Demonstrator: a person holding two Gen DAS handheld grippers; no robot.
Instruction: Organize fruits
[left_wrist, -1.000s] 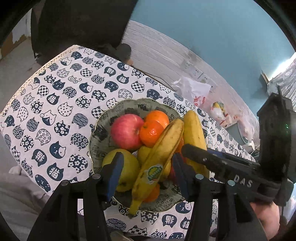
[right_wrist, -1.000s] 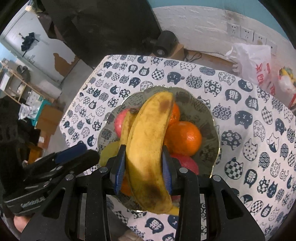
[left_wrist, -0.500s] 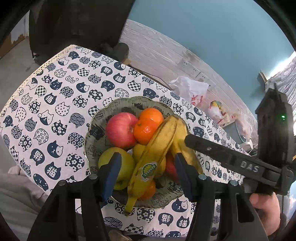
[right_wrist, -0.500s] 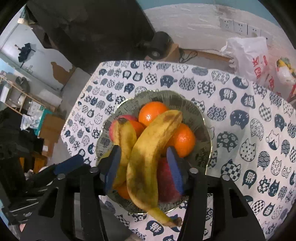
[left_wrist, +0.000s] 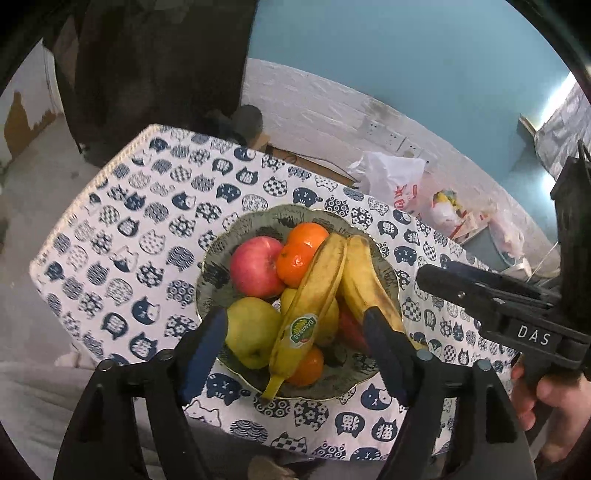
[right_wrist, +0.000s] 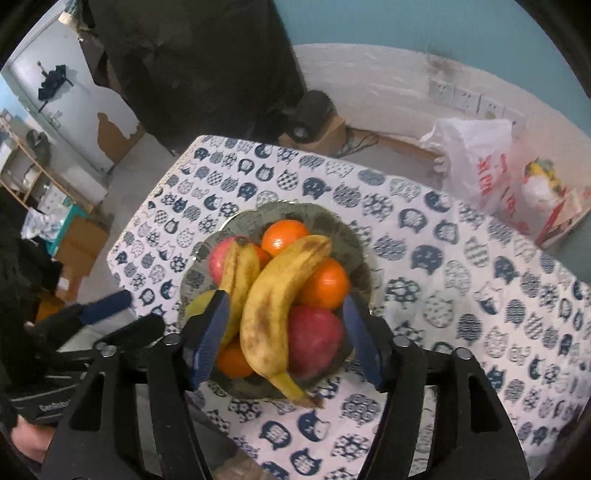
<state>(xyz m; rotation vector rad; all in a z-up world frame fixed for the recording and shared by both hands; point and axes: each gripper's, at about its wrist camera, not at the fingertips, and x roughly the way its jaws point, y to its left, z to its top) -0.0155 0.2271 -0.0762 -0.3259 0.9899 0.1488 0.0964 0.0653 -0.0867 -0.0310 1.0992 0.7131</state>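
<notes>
Your right gripper (right_wrist: 286, 332) has its two blue fingers wide apart and holds nothing; the spotted banana (right_wrist: 275, 314) lies free between them, on top of the pile. Your left gripper (left_wrist: 295, 345) is also spread and empty, above the near edge of the bowl (left_wrist: 218, 254). In the left view the stickered banana (left_wrist: 310, 306) runs from 12 to 6 o'clock across the bowl, its stem past the rim at 6. All the fruit sits in the bowl: a red apple (left_wrist: 256, 267) at 10 o'clock, oranges (left_wrist: 299, 254) at 12, a green apple (left_wrist: 251, 332) at 8.

The risk, I think, is the top banana: it only rests on round fruit (nothing blocks it), so a brush from a finger could roll it over the rim onto the cat-print tablecloth (right_wrist: 461, 280).

Both grippers are tilted downward from the near side, the right one entering the left view at 3 o'clock, with your hand (left_wrist: 554, 402) on its handle.
</notes>
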